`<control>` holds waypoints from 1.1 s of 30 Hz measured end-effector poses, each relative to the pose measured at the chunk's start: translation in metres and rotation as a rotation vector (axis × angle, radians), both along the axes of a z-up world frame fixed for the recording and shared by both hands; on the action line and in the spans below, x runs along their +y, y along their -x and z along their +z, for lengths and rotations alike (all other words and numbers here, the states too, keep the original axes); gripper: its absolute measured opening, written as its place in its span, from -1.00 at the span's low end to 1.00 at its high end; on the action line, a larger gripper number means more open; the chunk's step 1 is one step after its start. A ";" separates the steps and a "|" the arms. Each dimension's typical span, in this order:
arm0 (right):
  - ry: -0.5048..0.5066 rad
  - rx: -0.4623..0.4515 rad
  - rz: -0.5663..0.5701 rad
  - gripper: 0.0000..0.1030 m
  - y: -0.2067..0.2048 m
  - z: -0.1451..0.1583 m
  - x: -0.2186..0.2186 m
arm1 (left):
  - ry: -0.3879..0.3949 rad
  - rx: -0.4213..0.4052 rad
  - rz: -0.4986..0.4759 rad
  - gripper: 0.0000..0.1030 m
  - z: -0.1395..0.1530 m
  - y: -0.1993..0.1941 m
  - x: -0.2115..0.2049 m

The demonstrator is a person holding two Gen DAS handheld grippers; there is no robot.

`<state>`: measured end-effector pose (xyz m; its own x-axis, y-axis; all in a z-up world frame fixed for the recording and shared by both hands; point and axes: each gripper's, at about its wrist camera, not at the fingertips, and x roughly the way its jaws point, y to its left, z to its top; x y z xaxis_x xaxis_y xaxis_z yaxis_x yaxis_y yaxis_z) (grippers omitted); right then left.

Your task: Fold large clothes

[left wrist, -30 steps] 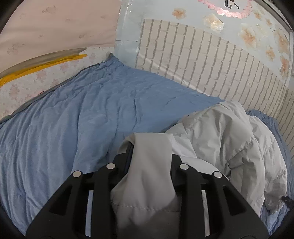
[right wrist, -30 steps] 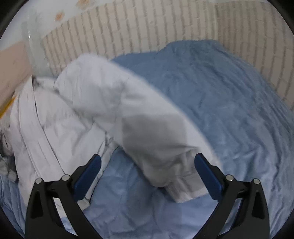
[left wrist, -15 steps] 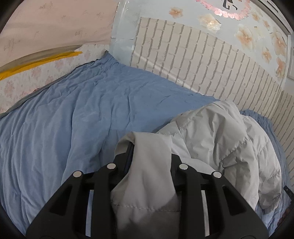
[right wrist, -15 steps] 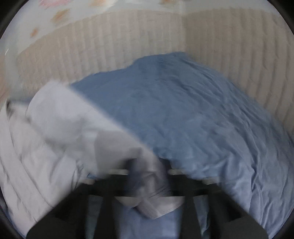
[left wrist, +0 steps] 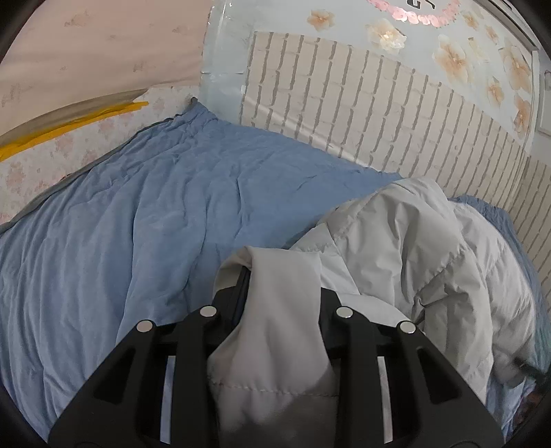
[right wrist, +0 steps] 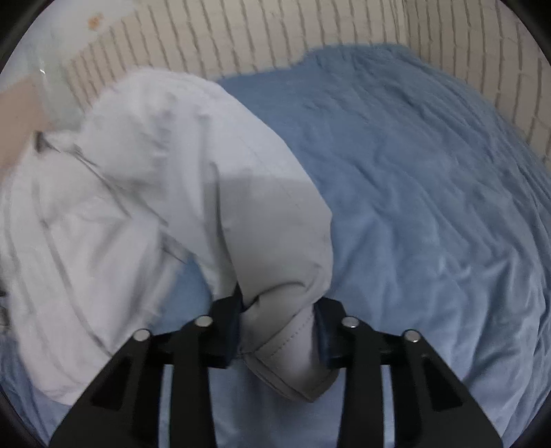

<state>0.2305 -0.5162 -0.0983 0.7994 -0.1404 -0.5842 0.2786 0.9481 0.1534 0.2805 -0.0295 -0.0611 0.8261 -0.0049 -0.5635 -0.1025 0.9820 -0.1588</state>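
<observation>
A pale grey padded jacket [left wrist: 413, 248] lies crumpled on a blue bed cover [left wrist: 155, 213]. My left gripper [left wrist: 280, 293] is shut on one sleeve of the jacket [left wrist: 279, 320], which hangs down between the jaws. In the right wrist view the jacket [right wrist: 131, 165] bulges up at left. My right gripper [right wrist: 279, 317] is shut on the cuff end of the other sleeve [right wrist: 289, 348], held just above the blue cover [right wrist: 430, 206].
A white brick-pattern wall [left wrist: 361, 103] runs along the far side of the bed, also in the right wrist view [right wrist: 275, 31]. A floral sheet with a yellow strip [left wrist: 69, 120] lies at the far left. Flower decals [left wrist: 451, 58] sit higher on the wall.
My right gripper was open around the sleeve end a second ago; it has closed on it and pulled it. My left gripper keeps its hold and has shifted slightly.
</observation>
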 end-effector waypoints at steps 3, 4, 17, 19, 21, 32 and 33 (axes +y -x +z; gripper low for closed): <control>-0.042 -0.138 -0.070 -0.50 0.028 0.040 -0.011 | -0.025 -0.026 0.033 -0.47 0.001 0.003 0.000; -0.064 -0.210 -0.103 -0.51 0.046 0.059 -0.018 | -0.023 -0.036 0.041 -0.48 0.003 0.004 0.001; 0.048 -0.494 -0.481 -0.40 0.182 0.143 -0.074 | -0.163 -0.202 0.021 -0.40 0.063 -0.019 -0.013; 0.017 -0.402 -0.511 0.03 0.167 0.120 -0.087 | -0.169 -0.090 0.080 -0.18 0.039 -0.046 -0.003; -0.001 -0.302 -0.507 0.38 0.154 0.101 -0.090 | -0.148 -0.006 0.128 -0.05 0.016 -0.057 0.008; 0.140 -0.319 -0.118 0.96 0.134 0.126 0.017 | -0.228 -0.125 0.009 0.94 0.040 0.031 -0.052; 0.165 -0.284 -0.064 0.96 0.126 0.121 0.031 | -0.225 -0.103 -0.033 0.94 0.035 0.039 -0.062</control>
